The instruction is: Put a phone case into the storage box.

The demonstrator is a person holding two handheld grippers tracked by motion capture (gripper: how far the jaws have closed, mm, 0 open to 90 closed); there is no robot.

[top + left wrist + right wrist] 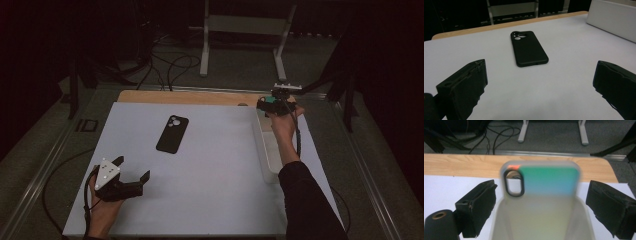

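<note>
A black phone case (172, 133) (529, 48) lies flat on the white mat, camera cutout toward the far side. My left gripper (134, 167) (541, 66) rests near the mat's front left corner, open and empty, pointing at that case from a distance. At the far right my right gripper (275, 102) (541, 187) hovers over the far end of a white bin (265, 150) (495, 225). A teal-green phone case (270, 100) (546, 181), blurred, stands between its jaws above the bin. A narrow gap shows on each side, so the pads do not press on it.
The white mat (210, 190) covers a wooden table whose bare edge (190, 96) shows at the back. Beyond it are metal stand legs (204, 50) and loose cables (170, 65) on the floor. The white bin (611, 17) runs along the mat's right side.
</note>
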